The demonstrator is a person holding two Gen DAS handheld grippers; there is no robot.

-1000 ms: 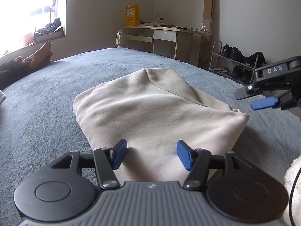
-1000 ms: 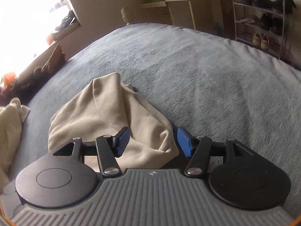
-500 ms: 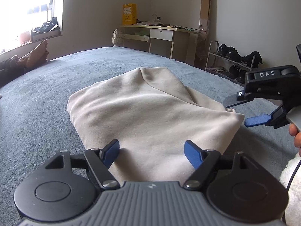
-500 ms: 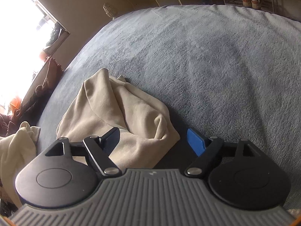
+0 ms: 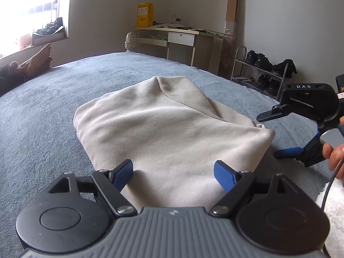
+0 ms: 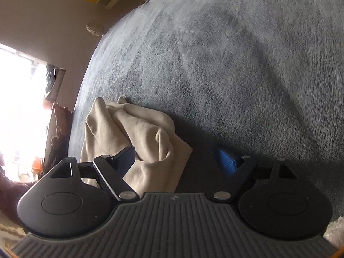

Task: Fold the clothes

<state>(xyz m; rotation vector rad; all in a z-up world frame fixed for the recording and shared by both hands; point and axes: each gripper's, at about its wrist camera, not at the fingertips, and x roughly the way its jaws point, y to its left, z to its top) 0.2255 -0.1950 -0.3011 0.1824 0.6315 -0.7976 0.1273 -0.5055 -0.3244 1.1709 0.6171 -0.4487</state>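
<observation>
A beige garment [image 5: 169, 129] lies folded into a rough rectangle on the blue-grey bed cover [image 5: 53, 107]. My left gripper [image 5: 174, 173] hovers open over its near edge, blue pads spread wide with nothing between them. In the same view my right gripper [image 5: 273, 137] is at the garment's right corner, jaws apart, held by a hand [image 5: 335, 157]. The right wrist view is rolled sideways; there the right gripper [image 6: 177, 158] is open, with the garment's corner [image 6: 146, 142] just ahead of its left finger and the other finger over bare cover [image 6: 225, 64].
A person's bare feet [image 5: 36, 61] rest at the bed's far left edge under a bright window. Beyond the bed stand a desk [image 5: 178, 40] with a yellow box and a shoe rack [image 5: 264, 71]. White fluffy fabric [image 5: 335, 212] lies at the near right.
Both grippers' jaws have spread wider. The right gripper has dropped lower beside the garment's right corner and rolled sideways. The left gripper has edged slightly closer over the near edge.
</observation>
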